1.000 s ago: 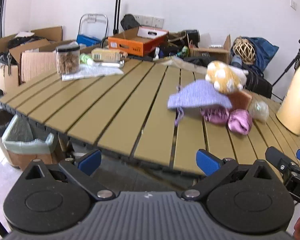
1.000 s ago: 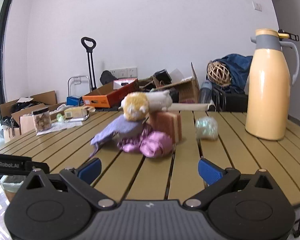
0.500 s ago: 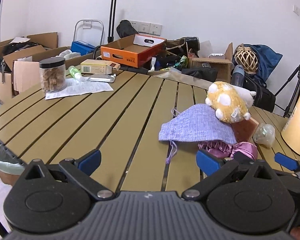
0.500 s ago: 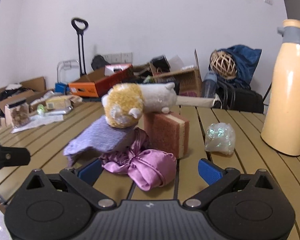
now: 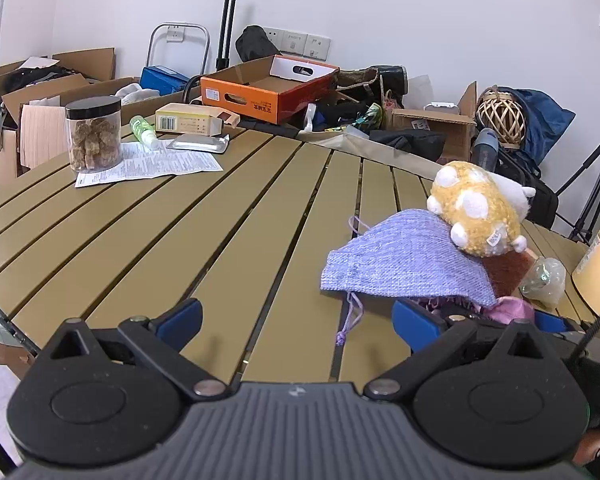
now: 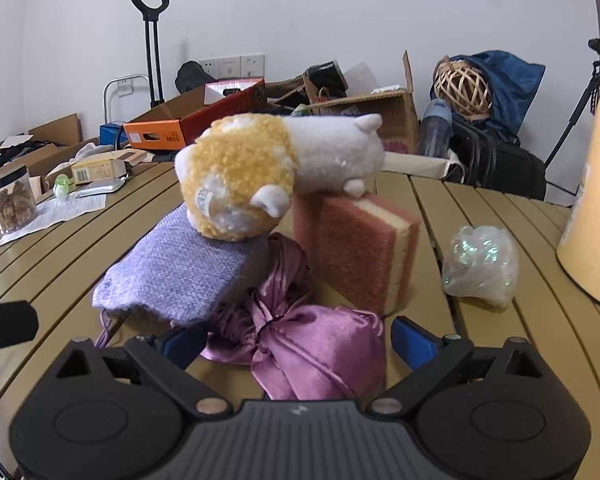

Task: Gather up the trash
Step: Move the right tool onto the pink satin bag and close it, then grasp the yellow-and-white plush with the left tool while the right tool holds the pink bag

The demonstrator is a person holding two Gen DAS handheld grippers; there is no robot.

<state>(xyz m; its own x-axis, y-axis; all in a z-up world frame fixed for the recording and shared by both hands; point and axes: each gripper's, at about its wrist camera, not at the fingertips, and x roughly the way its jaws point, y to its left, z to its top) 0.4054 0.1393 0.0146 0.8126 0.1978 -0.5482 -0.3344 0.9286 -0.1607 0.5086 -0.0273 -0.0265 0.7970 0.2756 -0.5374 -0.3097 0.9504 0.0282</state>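
Right gripper [image 6: 288, 340]: fingers wide, just been closing, straddling pink satin pouch [image 6: 316, 356], not gripping.
Left gripper [image 5: 296, 320]: fingers open, empty.
Pouch: partly hidden at 12 o'clock under purple knit cloth [image 6: 180, 272].

I see a tabletop [image 5: 228, 216] of long olive-tan slats with dark gaps between them. At its far left corner lies a printed sheet [image 5: 152, 164]; a clear jar with a black lid [image 5: 95, 134] stands on that sheet. Just beyond it: a small green bottle [image 5: 142, 128], a yellow carton [image 5: 188, 120] and a flat foil pack [image 5: 200, 143]. On the right side, directly on the slats: a lilac knit pouch [image 6: 180, 268], a pink satin bundle [image 6: 312, 348], a pink-and-cream sponge [image 6: 360, 248] on edge, a crumpled iridescent wrapper [image 6: 480, 266] and a tan flask [image 6: 592, 200].
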